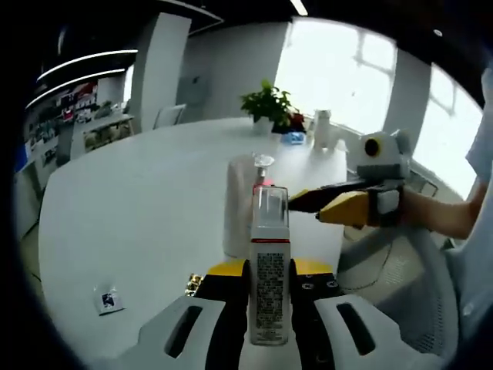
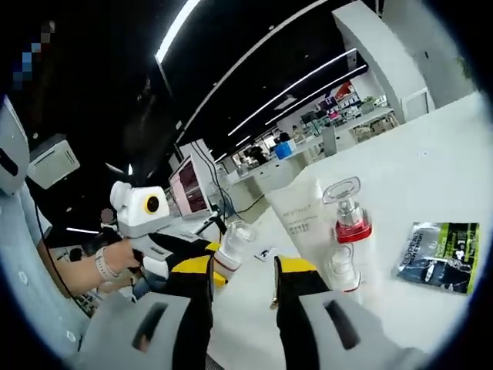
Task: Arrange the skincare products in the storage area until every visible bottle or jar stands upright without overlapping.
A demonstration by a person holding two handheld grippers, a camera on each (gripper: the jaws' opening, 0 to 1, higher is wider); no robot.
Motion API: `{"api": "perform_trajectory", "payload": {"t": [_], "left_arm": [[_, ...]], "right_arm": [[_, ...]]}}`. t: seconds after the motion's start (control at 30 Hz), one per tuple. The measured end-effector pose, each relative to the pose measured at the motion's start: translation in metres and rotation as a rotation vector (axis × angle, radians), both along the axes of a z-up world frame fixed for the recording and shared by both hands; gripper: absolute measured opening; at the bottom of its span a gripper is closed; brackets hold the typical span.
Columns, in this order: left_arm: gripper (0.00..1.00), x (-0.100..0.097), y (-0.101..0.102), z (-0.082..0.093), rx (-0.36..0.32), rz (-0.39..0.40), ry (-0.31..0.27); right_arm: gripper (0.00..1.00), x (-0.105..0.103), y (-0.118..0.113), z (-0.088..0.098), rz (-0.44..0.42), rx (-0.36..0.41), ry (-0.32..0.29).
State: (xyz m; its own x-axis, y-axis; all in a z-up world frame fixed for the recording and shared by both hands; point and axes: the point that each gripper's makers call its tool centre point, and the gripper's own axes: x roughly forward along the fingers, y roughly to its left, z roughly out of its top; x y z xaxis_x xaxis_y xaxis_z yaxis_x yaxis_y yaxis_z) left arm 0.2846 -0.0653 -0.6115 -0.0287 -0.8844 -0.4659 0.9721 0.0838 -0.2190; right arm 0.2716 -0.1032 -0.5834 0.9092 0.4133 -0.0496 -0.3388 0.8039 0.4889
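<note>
- Left gripper (image 1: 269, 308): jaws clamped on the white pump bottle (image 1: 269, 285), held upright by its lower body; printed label faces the camera, clear cap on top.
- Right gripper (image 2: 243, 289): jaws parted with nothing between them, raised above the white table (image 2: 431, 154). In the left gripper view it (image 1: 308, 202) reaches in from the right, a person's hand behind it, tips close to the held bottle's cap.
- White tube (image 1: 239, 204): stands upright on the table behind the held bottle; in the right gripper view it (image 2: 300, 216) carries faint lettering.
- Red-collared bottle (image 2: 350, 212): clear stopper on top, just beside the tube; whether it touches the tube cannot be told. A second small clear-topped item (image 2: 341, 270) sits below it, detail unclear.
- Foil sachet (image 2: 439, 254): flat on the table, apart from the bottles to the right.
- Small packet (image 1: 108, 299): flat on the table, well apart from the group.
- Potted plant (image 1: 268, 104): far edge of the table.
- Handling, judged: pump bottle looks like stiff, smooth plastic, light but tall and narrow, so likely to tip; grip low on the body, not the clear cap, which may pull off. The tube is probably soft-walled and dents under pressure; take it near its base. The red-collared bottle may be glass; grasp its body gently.
</note>
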Motion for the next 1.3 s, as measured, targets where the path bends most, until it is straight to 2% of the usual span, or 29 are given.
{"api": "perform_trajectory", "payload": {"t": [0.13,0.3,0.37,0.57,0.83,0.9,0.97,1.07,1.17,1.3], "left_arm": [[0.17,-0.011,-0.007,0.000,-0.007,-0.037,0.009],[0.17,-0.018,-0.013,0.000,-0.020,-0.056,0.022],[0.17,-0.022,-0.015,0.001,-0.034,-0.065,0.044],[0.17,-0.030,-0.018,0.005,-0.054,-0.094,0.049],[0.17,-0.031,-0.021,-0.002,-0.035,-0.104,0.038],[0.17,-0.033,-0.023,-0.006,-0.017,-0.116,0.026],[0.17,-0.033,-0.026,-0.009,-0.004,-0.120,0.011],[0.17,-0.033,-0.029,-0.018,0.048,-0.133,-0.031],[0.17,-0.033,-0.034,-0.024,0.070,-0.139,-0.050],[0.17,-0.032,-0.038,-0.035,0.102,-0.144,-0.062]], "right_arm": [[0.32,0.001,0.003,0.006,0.015,0.053,-0.020],[0.31,0.002,0.002,0.004,0.006,0.028,-0.014],[0.30,0.002,0.002,0.005,0.007,0.037,-0.017],[0.27,0.001,0.004,0.008,0.015,0.056,-0.029],[0.24,0.000,0.005,0.007,0.013,0.036,-0.021],[0.23,0.000,0.006,0.008,0.019,0.057,-0.019],[0.22,0.000,0.005,0.007,0.012,0.031,-0.019],[0.21,0.000,0.007,0.002,0.015,-0.080,-0.011],[0.21,0.000,0.008,0.000,0.010,-0.127,-0.010],[0.21,0.001,0.007,-0.008,0.015,-0.253,-0.001]]}}
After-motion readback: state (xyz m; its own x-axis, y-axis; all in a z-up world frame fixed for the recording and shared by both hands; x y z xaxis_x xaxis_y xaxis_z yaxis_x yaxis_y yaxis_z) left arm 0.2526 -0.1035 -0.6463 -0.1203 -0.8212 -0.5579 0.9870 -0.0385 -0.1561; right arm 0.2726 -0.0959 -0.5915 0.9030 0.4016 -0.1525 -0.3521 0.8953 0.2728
